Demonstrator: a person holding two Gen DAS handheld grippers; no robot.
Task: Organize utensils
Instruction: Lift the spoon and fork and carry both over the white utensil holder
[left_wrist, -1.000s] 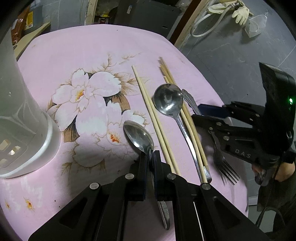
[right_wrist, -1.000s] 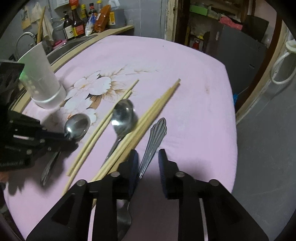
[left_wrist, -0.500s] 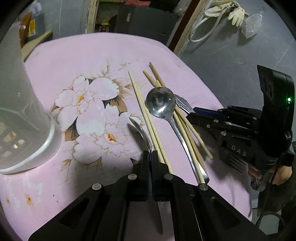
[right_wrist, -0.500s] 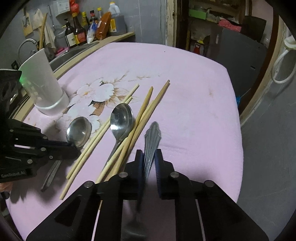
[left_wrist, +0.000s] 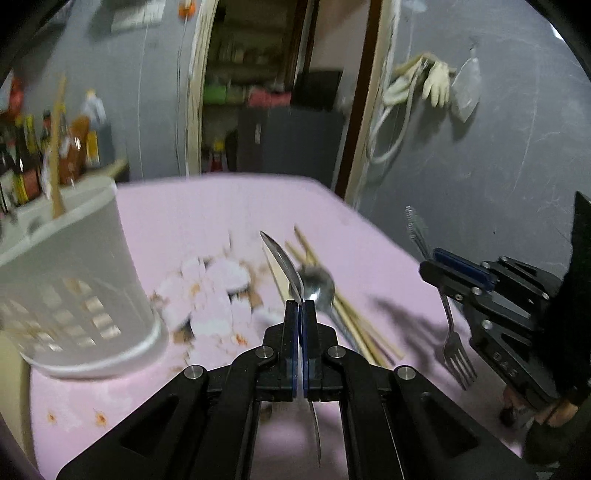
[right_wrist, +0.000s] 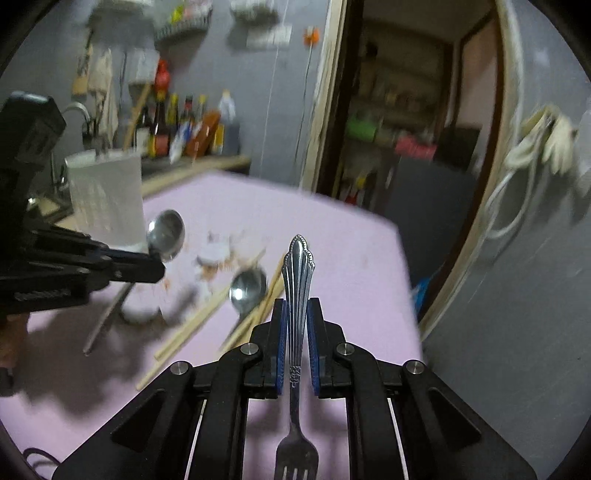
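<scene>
gripping a spoon (left_wrist: 284, 266) by its handle, the left gripper (left_wrist: 300, 314) has its jaws pressed together on the thin metal, with the bowl sticking up past the fingertips and the handle's end hanging below. the right gripper (right_wrist: 297, 314) is clamped on a fork (right_wrist: 297, 280) by the upper part of the handle, decorated end up and tines dangling underneath. both pieces are lifted clear of the pink flowered tablecloth (right_wrist: 351, 258).

a second spoon (right_wrist: 249, 288) and several chopsticks (right_wrist: 192, 325) lie loose on the cloth, the spoon resting across the sticks. a white slotted holder (left_wrist: 74, 280) stands upright at the left of the cloth, near the left gripper; its inside is not clear from here.

both held pieces look like stiff, light, polished steel, so they will not bend or break, but they are slick and narrow. each is pinched across a thin handle, so it may swing or slip between the pads if the hand tips quickly. a hold near the middle of the handle seems the safest, as it keeps the weight balanced. the chopsticks are lighter and round, likely to roll, and would be best taken near the middle, perhaps as a pair. the holder looks light and may tip if a piece is dropped against its rim.
</scene>
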